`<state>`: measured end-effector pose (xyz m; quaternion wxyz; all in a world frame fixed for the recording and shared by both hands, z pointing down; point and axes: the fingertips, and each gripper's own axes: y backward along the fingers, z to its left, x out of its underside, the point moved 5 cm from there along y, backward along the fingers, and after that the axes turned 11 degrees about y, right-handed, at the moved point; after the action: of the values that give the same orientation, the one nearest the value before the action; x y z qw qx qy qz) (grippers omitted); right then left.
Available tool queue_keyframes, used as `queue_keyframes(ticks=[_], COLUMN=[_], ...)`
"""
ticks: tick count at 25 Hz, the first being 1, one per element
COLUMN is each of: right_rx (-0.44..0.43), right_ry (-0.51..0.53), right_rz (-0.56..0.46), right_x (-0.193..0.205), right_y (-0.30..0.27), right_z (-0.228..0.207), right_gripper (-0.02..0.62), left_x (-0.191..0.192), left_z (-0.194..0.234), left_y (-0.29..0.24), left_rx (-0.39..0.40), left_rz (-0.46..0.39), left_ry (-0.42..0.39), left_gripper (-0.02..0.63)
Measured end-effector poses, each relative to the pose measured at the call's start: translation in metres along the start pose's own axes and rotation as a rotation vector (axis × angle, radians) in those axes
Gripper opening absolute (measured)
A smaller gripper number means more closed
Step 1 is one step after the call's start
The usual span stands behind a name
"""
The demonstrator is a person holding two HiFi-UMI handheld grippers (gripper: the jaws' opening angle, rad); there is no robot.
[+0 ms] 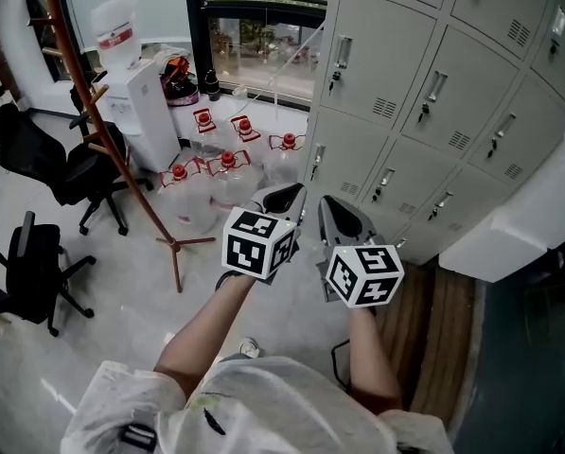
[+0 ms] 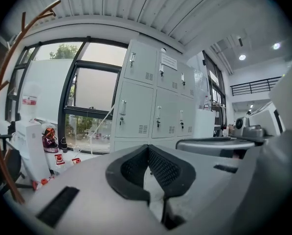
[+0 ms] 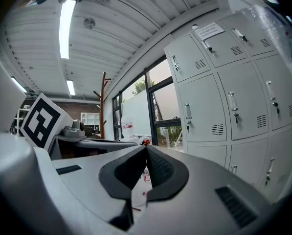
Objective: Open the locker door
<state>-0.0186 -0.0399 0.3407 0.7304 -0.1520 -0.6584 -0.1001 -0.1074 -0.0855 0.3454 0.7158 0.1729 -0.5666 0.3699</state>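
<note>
Locker doors (image 1: 386, 74) fill the upper right of the head view, a bank of pale grey sheet-metal panels, all closed. Each carries a slim upright handle, a small key lock and a louvred vent. The same bank (image 2: 136, 102) stands at the centre of the left gripper view and covers the right half of the right gripper view (image 3: 219, 97), where a paper notice (image 3: 209, 31) is stuck on a top door.

The floor (image 1: 93, 348) is pale, glossy and smooth. Clear round water jugs (image 1: 228, 173) with red caps stand in a cluster against the foot of the lockers, below a dark-framed window (image 1: 258, 45). A white boxy water dispenser (image 1: 140, 102) with a bottle on top is at the upper left, a thin reddish-brown coat rack (image 1: 121, 159) leans across the frame beside it, and black office chairs (image 1: 36, 159) sit at the left edge. The ceiling (image 3: 116, 38) is ribbed white panelling with a long tube light (image 3: 67, 28).

The left gripper (image 1: 287, 197) and the right gripper (image 1: 344, 218) are held side by side at the frame's centre, apart from the lockers, each bearing a white cube with black square markers. The left gripper's (image 2: 146, 146) dark dimpled pads are pressed together at the tips, pinching nothing. The right gripper's (image 3: 146, 147) pads likewise meet, with nothing between them.
</note>
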Motion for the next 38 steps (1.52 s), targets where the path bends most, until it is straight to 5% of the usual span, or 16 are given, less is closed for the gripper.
queue_keyframes(ticks=[21,38], right_rx=[0.092,0.063], right_ry=[-0.071,-0.156], right_rz=[-0.032,-0.101], right_x=[-0.008,-0.002], right_y=[-0.091,-0.165], right_z=[0.024,-0.059], right_gripper=[0.003,0.003], left_x=[-0.021,-0.044], left_z=[0.093,0.129], left_y=[-0.009,-0.104], left_rx=[0.087,0.072], left_rz=[0.029,0.032], left_ry=[-0.026,-0.05], left_gripper=[0.006,0.006])
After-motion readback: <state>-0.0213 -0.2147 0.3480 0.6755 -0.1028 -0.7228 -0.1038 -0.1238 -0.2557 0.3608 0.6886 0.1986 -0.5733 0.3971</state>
